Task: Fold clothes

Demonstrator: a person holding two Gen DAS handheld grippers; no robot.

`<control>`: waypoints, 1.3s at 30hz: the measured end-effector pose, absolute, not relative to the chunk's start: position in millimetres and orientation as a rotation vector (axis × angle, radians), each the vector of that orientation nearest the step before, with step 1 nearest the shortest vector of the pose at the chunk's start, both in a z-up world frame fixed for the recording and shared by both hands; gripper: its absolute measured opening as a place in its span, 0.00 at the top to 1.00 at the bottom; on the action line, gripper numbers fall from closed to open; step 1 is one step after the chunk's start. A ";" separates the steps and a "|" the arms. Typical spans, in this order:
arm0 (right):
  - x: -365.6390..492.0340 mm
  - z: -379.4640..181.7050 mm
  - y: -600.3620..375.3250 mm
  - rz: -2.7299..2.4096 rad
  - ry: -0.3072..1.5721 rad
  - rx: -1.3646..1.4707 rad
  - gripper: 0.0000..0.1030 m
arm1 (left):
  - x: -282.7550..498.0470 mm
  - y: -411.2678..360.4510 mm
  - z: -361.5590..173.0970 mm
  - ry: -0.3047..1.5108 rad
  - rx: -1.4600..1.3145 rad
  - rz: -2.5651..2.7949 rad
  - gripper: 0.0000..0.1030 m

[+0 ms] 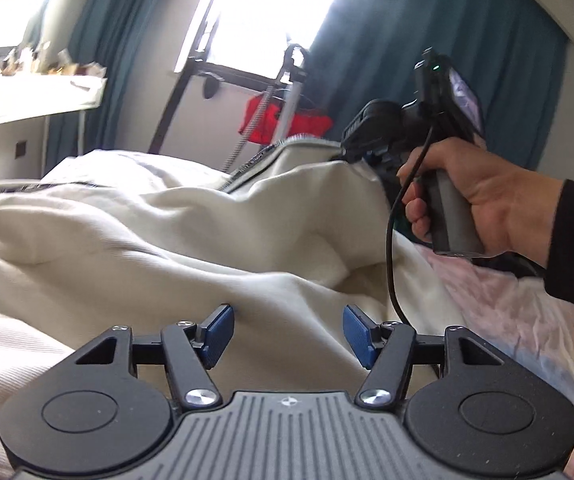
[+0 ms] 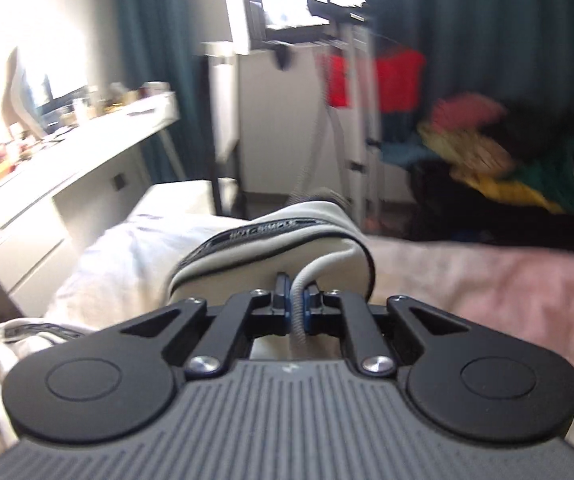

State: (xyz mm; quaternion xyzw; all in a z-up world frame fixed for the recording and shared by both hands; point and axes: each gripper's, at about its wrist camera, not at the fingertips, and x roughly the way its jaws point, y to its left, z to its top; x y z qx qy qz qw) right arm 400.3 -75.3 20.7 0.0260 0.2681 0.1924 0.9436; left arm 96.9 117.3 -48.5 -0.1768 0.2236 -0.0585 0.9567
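Note:
A cream garment (image 1: 159, 240) with a dark lettered band lies rumpled over the bed. My left gripper (image 1: 287, 330) hovers just above its near folds, blue pads wide apart and nothing between them. In the left wrist view a hand (image 1: 483, 200) holds the right gripper's handle at the garment's far right edge, lifting the cloth. In the right wrist view my right gripper (image 2: 296, 304) is shut on the garment's grey drawcord (image 2: 299, 304) and cream fabric (image 2: 287, 256), which humps up in front of the fingers with the dark lettered band (image 2: 263, 232) on top.
A pink bedsheet (image 2: 487, 284) lies to the right. A white desk (image 2: 87, 140) with clutter stands at left. Teal curtains (image 1: 427, 60), a bright window and a stand with red cloth (image 1: 283, 120) are behind. A pile of coloured clothes (image 2: 507, 160) sits at far right.

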 end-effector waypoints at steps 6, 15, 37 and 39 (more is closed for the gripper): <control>386.9 9.5 9.9 0.637 0.592 -0.021 0.92 | 75.5 134.5 -50.5 0.396 -0.499 -0.090 0.40; 360.7 5.2 20.3 0.813 0.660 -0.057 0.63 | 55.3 112.6 -44.5 0.387 -0.408 -0.117 0.40; 454.4 -61.3 -158.9 0.471 0.804 0.302 0.39 | 81.6 82.3 -83.4 0.460 -0.445 -0.145 0.37; 451.5 -67.8 -143.1 0.435 0.808 0.251 0.43 | 88.6 83.5 -91.2 0.476 -0.469 -0.130 0.37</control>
